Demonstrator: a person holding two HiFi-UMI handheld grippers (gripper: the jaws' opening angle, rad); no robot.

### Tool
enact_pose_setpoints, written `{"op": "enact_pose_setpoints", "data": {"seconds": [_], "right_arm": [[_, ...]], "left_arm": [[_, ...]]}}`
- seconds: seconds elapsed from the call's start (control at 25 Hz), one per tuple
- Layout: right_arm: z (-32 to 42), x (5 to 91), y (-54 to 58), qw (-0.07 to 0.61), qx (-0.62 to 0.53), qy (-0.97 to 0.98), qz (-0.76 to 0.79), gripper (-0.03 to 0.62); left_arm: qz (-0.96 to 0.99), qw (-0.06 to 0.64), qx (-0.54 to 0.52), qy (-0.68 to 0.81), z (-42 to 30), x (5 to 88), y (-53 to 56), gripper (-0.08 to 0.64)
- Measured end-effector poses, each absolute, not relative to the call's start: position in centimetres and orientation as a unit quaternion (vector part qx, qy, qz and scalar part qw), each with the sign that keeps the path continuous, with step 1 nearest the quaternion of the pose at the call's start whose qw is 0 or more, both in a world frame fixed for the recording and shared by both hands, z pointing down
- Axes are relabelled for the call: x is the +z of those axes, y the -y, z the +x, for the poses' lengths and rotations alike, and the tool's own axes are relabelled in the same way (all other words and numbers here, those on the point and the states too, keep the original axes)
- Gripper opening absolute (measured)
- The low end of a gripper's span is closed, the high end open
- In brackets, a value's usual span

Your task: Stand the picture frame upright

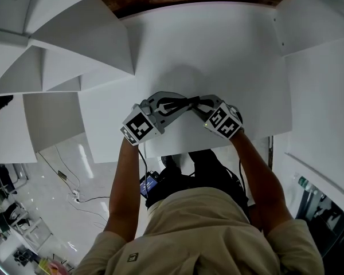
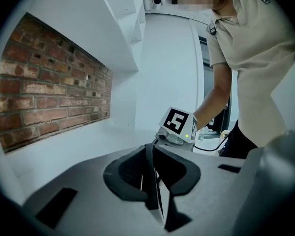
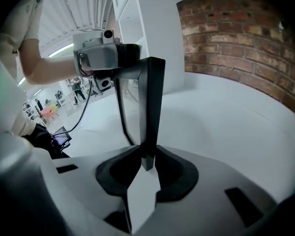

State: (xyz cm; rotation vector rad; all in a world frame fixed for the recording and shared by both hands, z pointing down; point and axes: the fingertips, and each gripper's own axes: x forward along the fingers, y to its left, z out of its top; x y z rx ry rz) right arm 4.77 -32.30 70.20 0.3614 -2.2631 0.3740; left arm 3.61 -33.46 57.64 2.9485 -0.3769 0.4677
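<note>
Beige shirt (image 1: 218,234) and 2 bare forearms fill the bottom of the head view, reaching forward over the near edge of a white table (image 1: 218,50). Both tongs meet close together there, tips facing each other, with the dark picture frame (image 3: 152,107) spanning the short gap between them. Its long axis runs left to right across the person, from one tool to the other. Left gripper (image 2: 155,181): jaws drawn nearly together, pads pressed on a thin dark edge of the frame, which shows edge-on as a narrow upright strip in that view. Right gripper (image 3: 146,166): jaws part-way closed, pads bearing on both sides of a thicker dark bar of the frame. That bar runs straight away from the camera, and a cross bar at its far end leads over to the left gripper's grey body. A thinner dark line beside the bar curves down toward the table. Frame sits near the table's front edge; cannot tell whether it touches the surface. Brick wall (image 2: 49,82) lies behind the table, with white angled panels (image 1: 86,33) to the left
</note>
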Motion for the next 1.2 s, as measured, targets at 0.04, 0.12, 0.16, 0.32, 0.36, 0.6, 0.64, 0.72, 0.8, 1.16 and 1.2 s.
{"op": "enact_pose_setpoints", "data": {"seconds": [0.04, 0.12, 0.16, 0.32, 0.36, 0.6, 0.64, 0.72, 0.8, 1.16, 1.2], "right_arm": [[4.9, 70.2, 32.3, 0.396, 0.144, 0.895, 0.148, 0.086], [5.1, 70.1, 32.3, 0.392, 0.139, 0.895, 0.160, 0.084], [5.2, 70.1, 32.2, 0.391, 0.138, 0.895, 0.164, 0.084], [5.7, 70.2, 31.6, 0.390, 0.136, 0.893, 0.177, 0.083], [5.8, 70.2, 31.5, 0.390, 0.135, 0.893, 0.180, 0.083], [5.9, 69.9, 31.2, 0.400, 0.107, 0.891, 0.185, 0.084], [5.9, 69.9, 31.1, 0.402, 0.102, 0.891, 0.184, 0.084], [5.9, 70.0, 30.9, 0.404, 0.099, 0.891, 0.183, 0.084], [5.9, 70.1, 30.8, 0.405, 0.099, 0.890, 0.183, 0.086], [5.8, 70.2, 30.4, 0.412, 0.101, 0.889, 0.173, 0.115], [5.8, 70.2, 30.3, 0.412, 0.102, 0.889, 0.172, 0.127]], "left_arm": [[0.977, 0.061, 0.160, 0.124, 3.6, 57.5, 33.4, 0.055], [0.977, 0.051, 0.165, 0.126, 3.3, 57.1, 33.2, 0.055], [0.977, 0.046, 0.164, 0.129, 3.1, 56.7, 33.2, 0.055], [0.975, 0.041, 0.164, 0.146, 2.0, 56.1, 33.0, 0.055], [0.974, 0.041, 0.168, 0.148, 1.7, 56.3, 32.9, 0.055], [0.972, 0.046, 0.178, 0.146, 1.4, 56.8, 31.5, 0.055], [0.972, 0.046, 0.180, 0.145, 1.4, 56.9, 31.3, 0.055], [0.972, 0.047, 0.183, 0.143, 1.4, 57.1, 31.0, 0.055], [0.971, 0.048, 0.184, 0.142, 1.4, 57.3, 30.9, 0.055], [0.972, 0.048, 0.176, 0.146, 1.1, 56.8, 30.7, 0.055], [0.972, 0.047, 0.175, 0.146, 1.1, 56.7, 30.7, 0.055]]}}
